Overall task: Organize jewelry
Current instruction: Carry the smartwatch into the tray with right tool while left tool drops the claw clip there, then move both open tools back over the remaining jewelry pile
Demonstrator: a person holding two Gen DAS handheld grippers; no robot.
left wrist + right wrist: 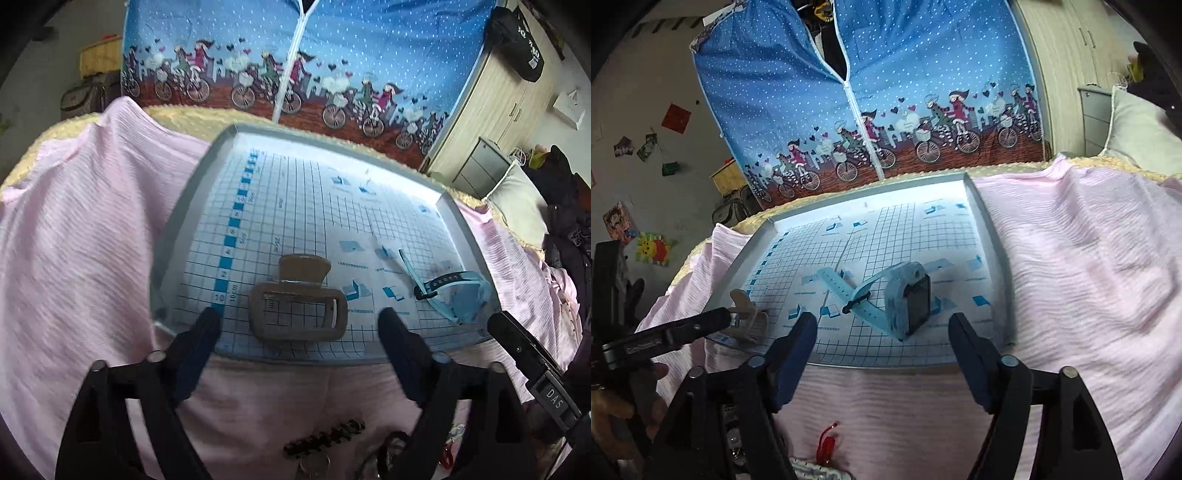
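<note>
We hold both tools spread and empty, left tool [299,319] low-centre before the beige plastic hair claw [298,300], right tool [882,325] before the pale blue smartwatch [905,295] on the grey gridded tray [192,192].

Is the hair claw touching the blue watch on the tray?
Apart. The left wrist view shows bare grid between the hair claw and the blue watch.

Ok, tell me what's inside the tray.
Inside the tray, on its grid sheet, lie a brown hair clip and a blue watch. The sheet hides the tray's floor.
</note>
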